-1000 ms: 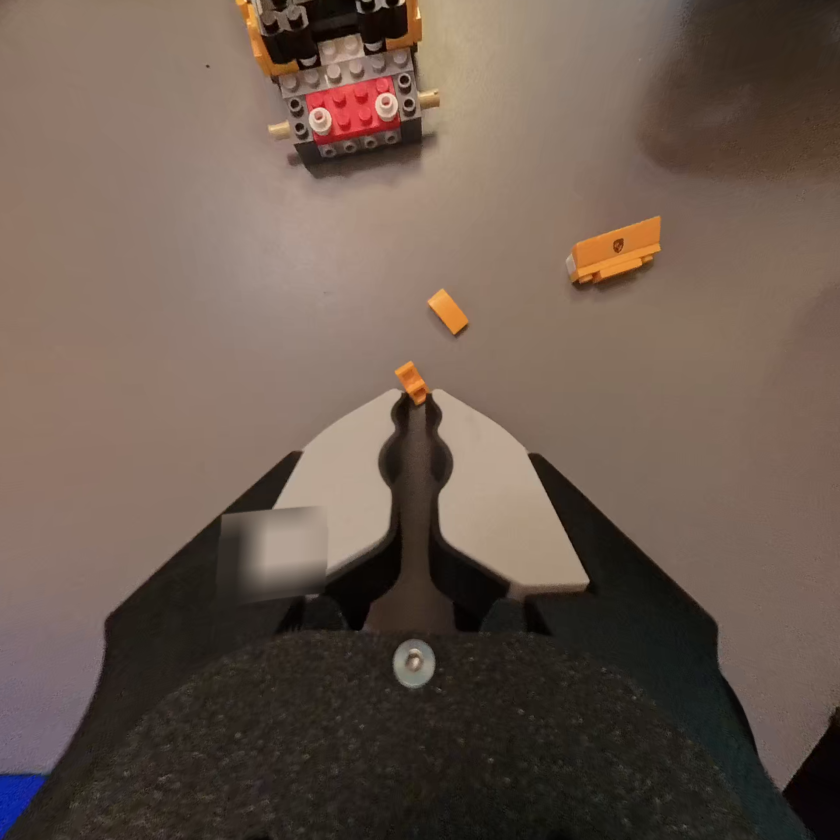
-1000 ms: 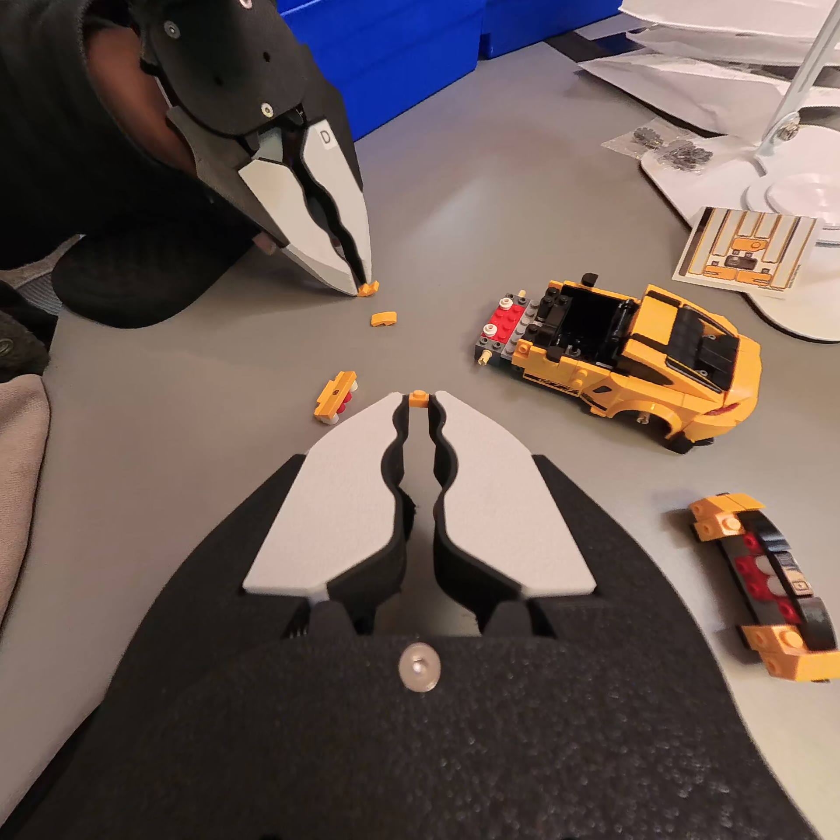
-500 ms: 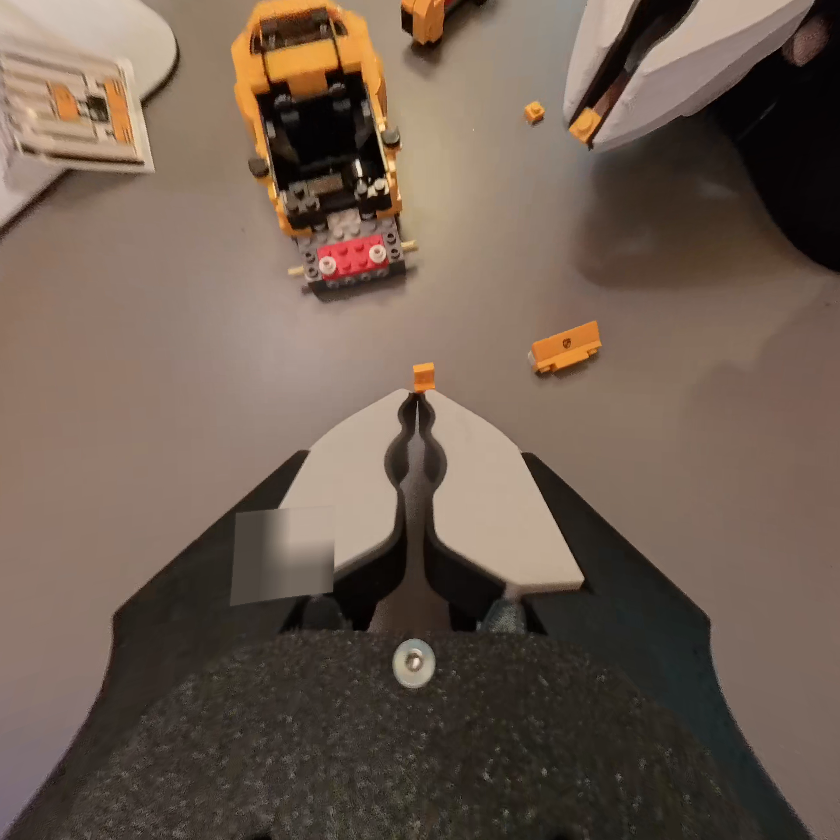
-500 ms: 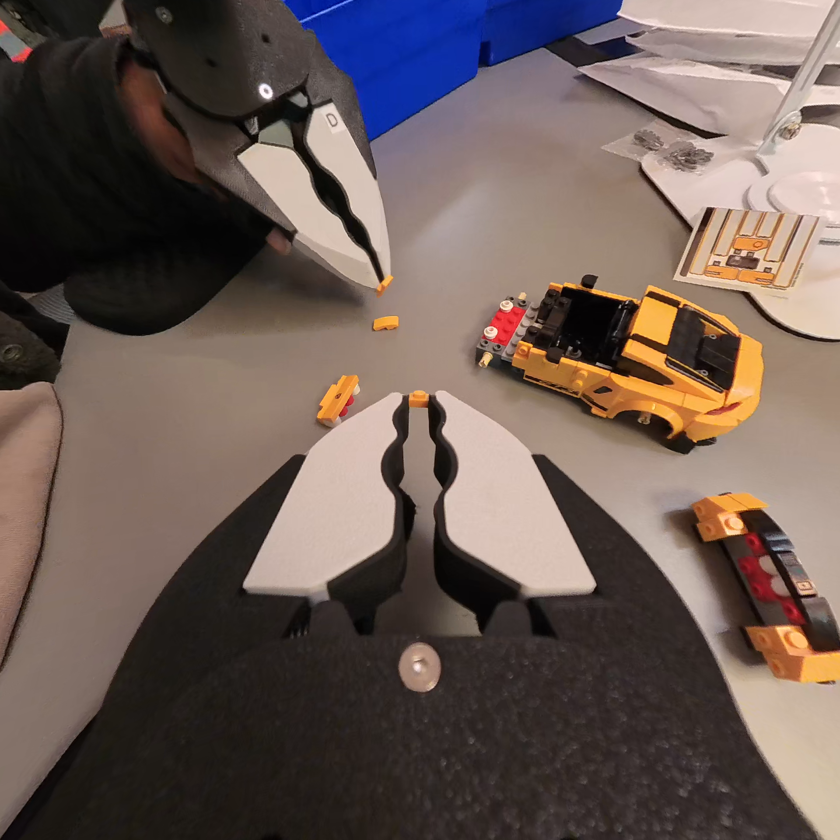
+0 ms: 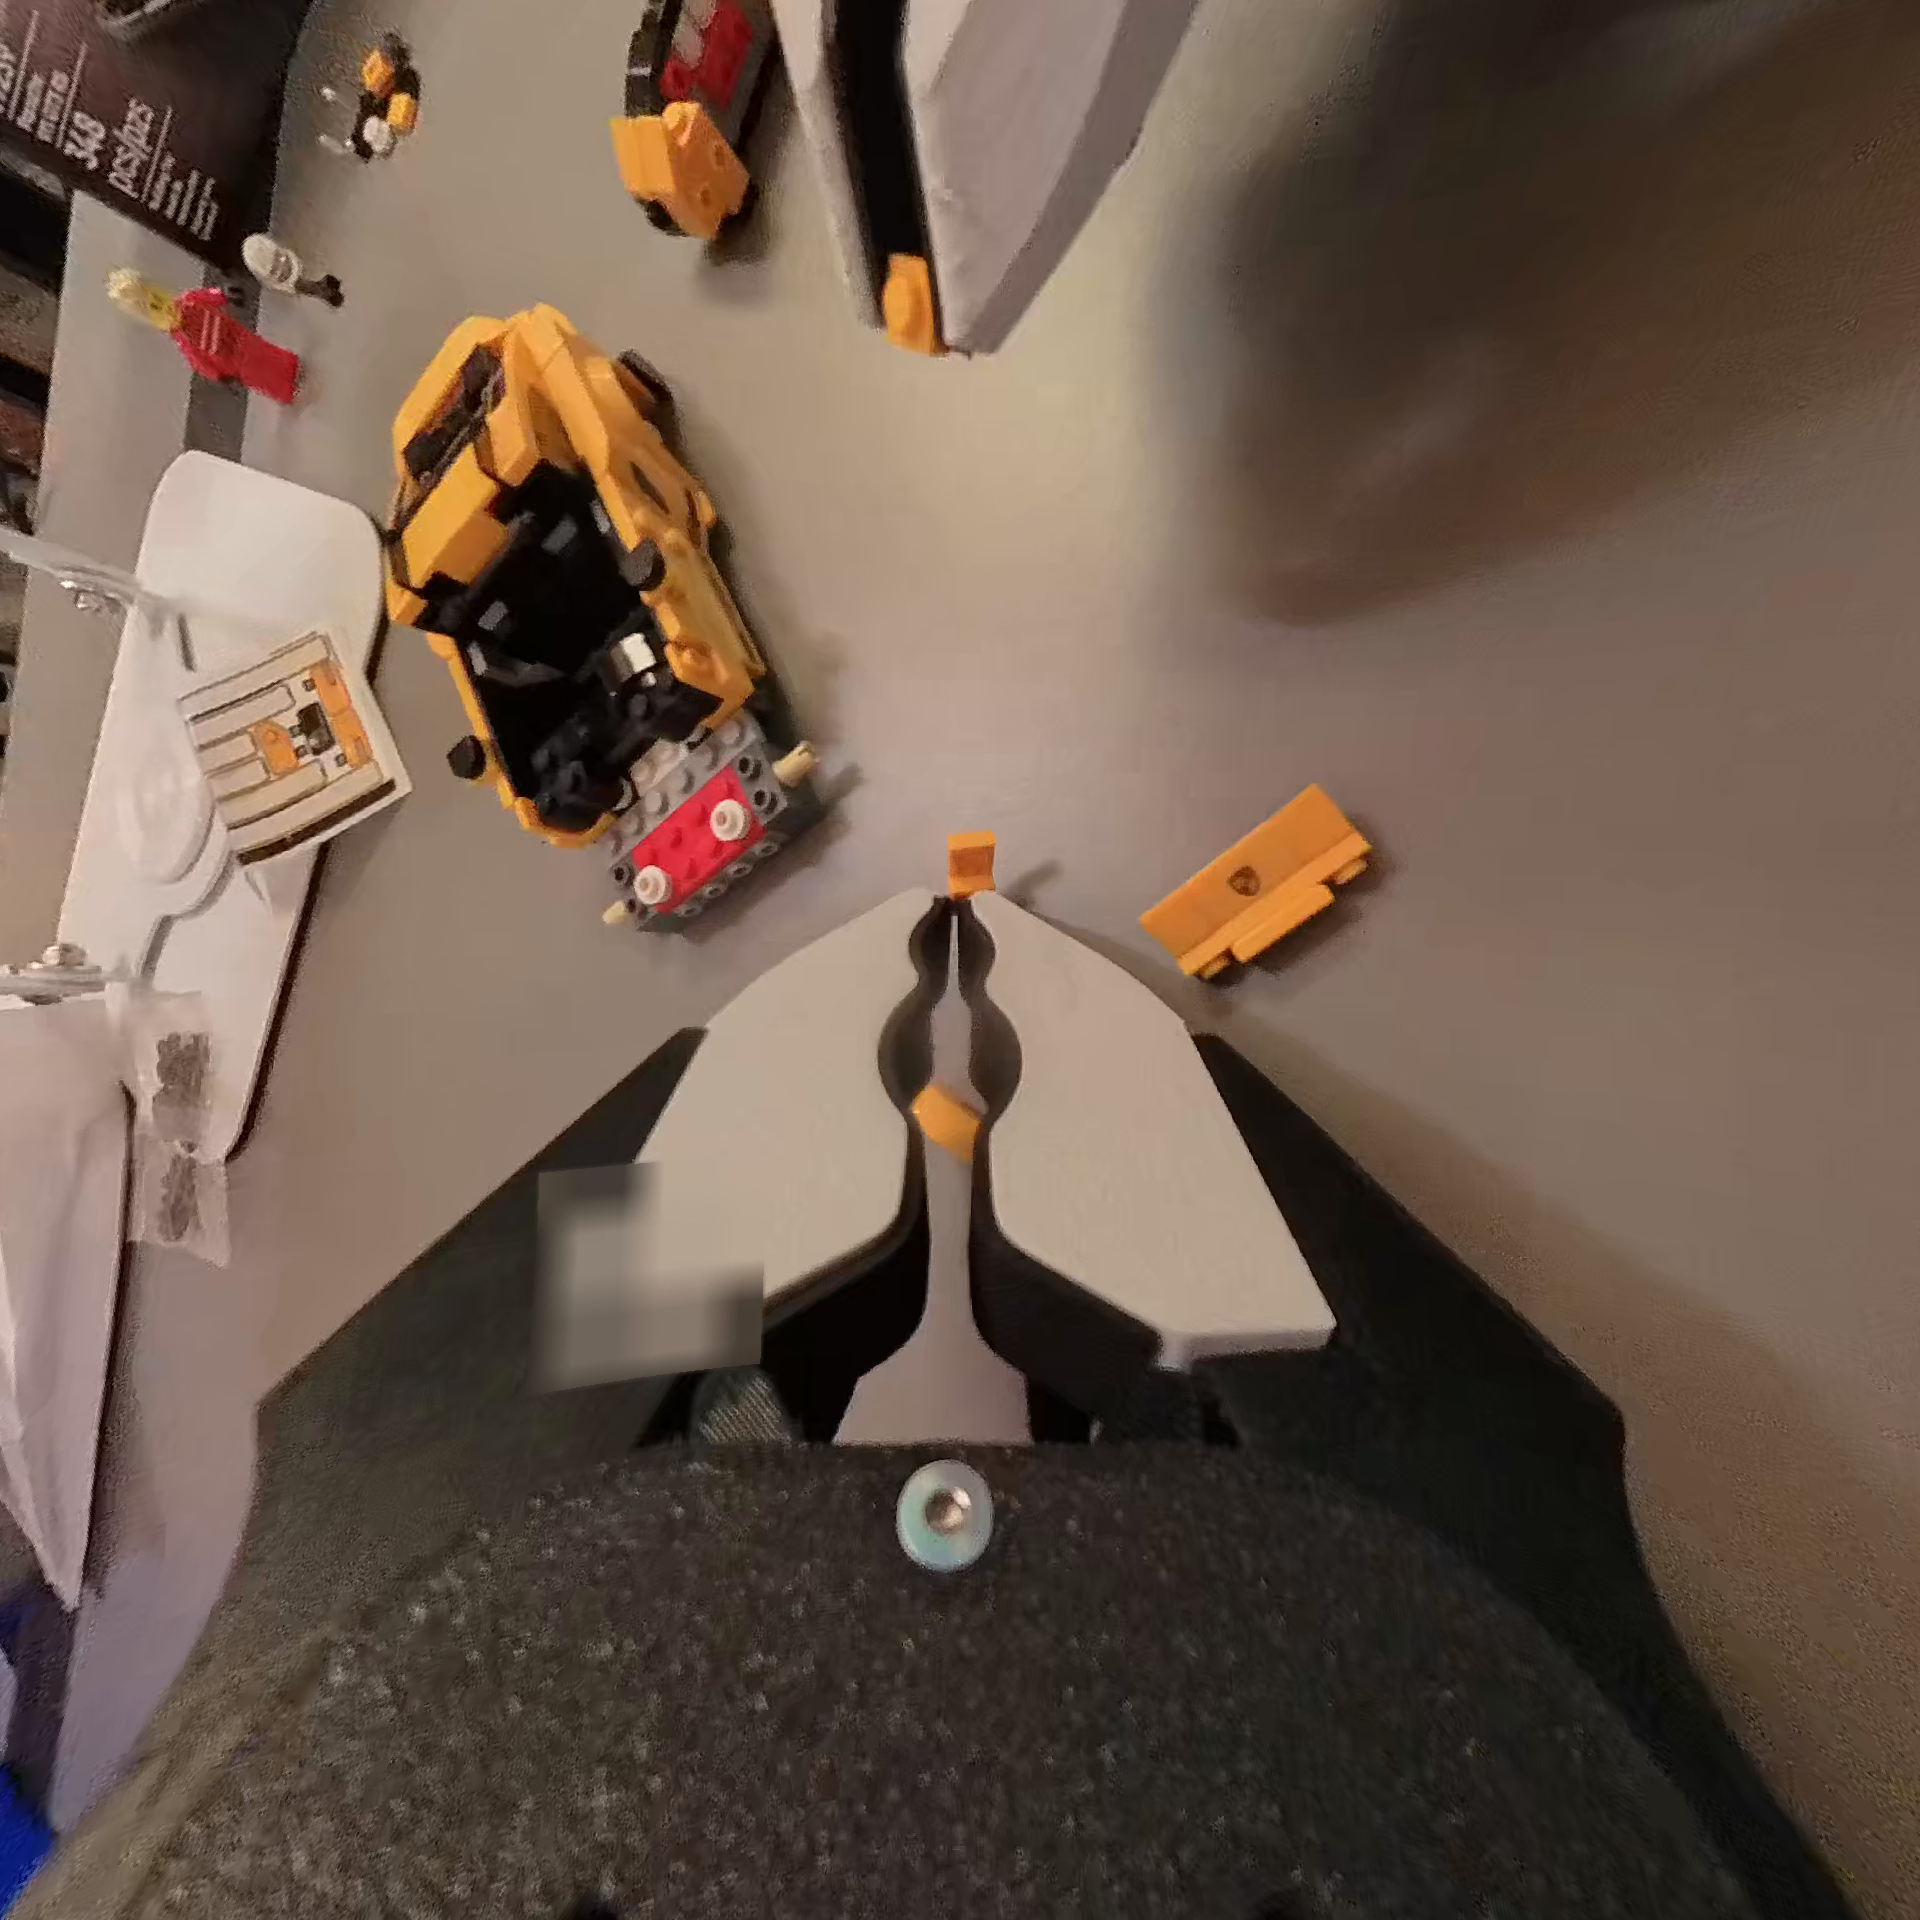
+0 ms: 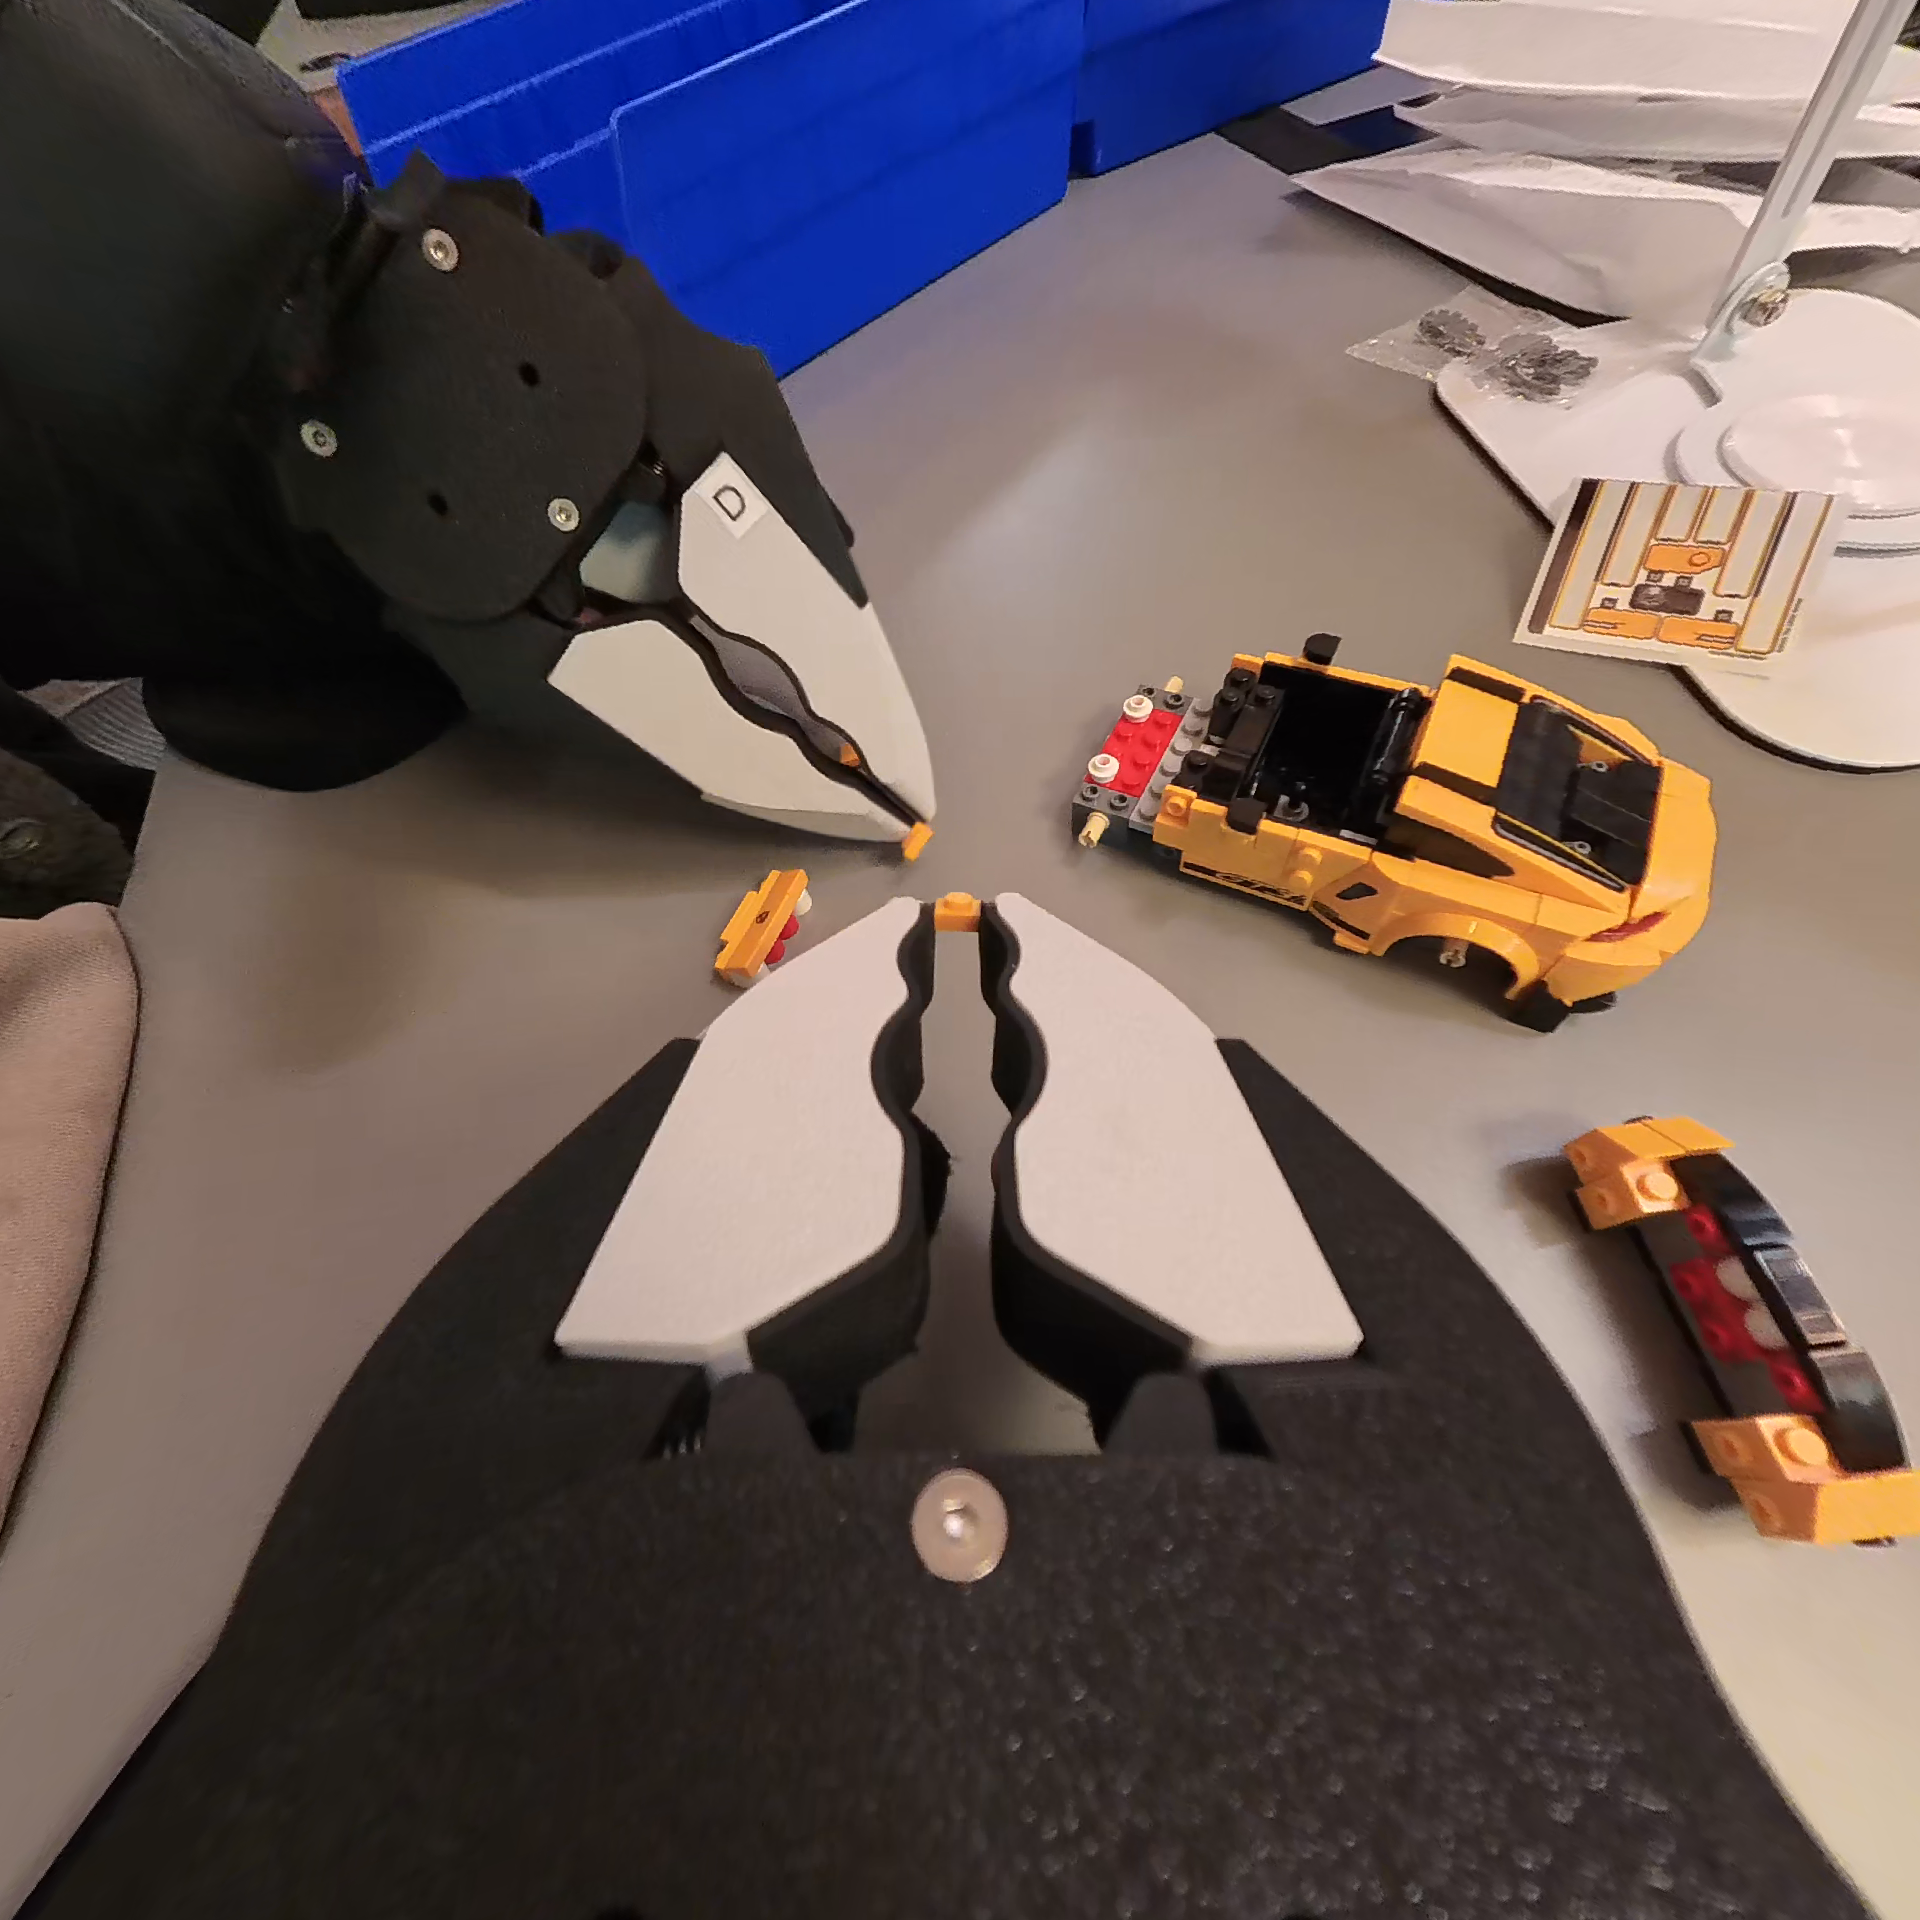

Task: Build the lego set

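My left gripper [image 5: 961, 906] is shut on a small orange piece [image 5: 971, 857] that sticks out past its tips. My right gripper [image 6: 956, 902] is shut on a small orange stud plate [image 6: 957, 916]. In the right wrist view the left gripper [image 6: 914, 831] points its tips close to mine, a short gap apart. The right gripper also shows at the top of the left wrist view [image 5: 914, 322]. The partly built yellow car [image 6: 1392, 821] stands on the grey table, its red and grey front studs bare. A loose orange piece [image 5: 943, 1120] shows through the left gripper's gap.
An orange plate sub-assembly [image 6: 764, 925] lies just left of my right fingertips. A black and orange bumper assembly [image 6: 1745, 1330] lies at the right. A sticker sheet [image 6: 1673, 571], a white lamp base [image 6: 1818, 468], blue bins [image 6: 831, 156] and a red minifigure [image 5: 208, 332] stand farther off. The gap from one gripper's tips to the other's is roughly 8 centimetres. From either gripper's tips it is about 30 centimetres to the red minifigure [image 5: 208, 332].
The left gripper has lifted with its orange piece and swung toward the right gripper, its tips now close to it. The right gripper has stayed almost still, still holding its plate.
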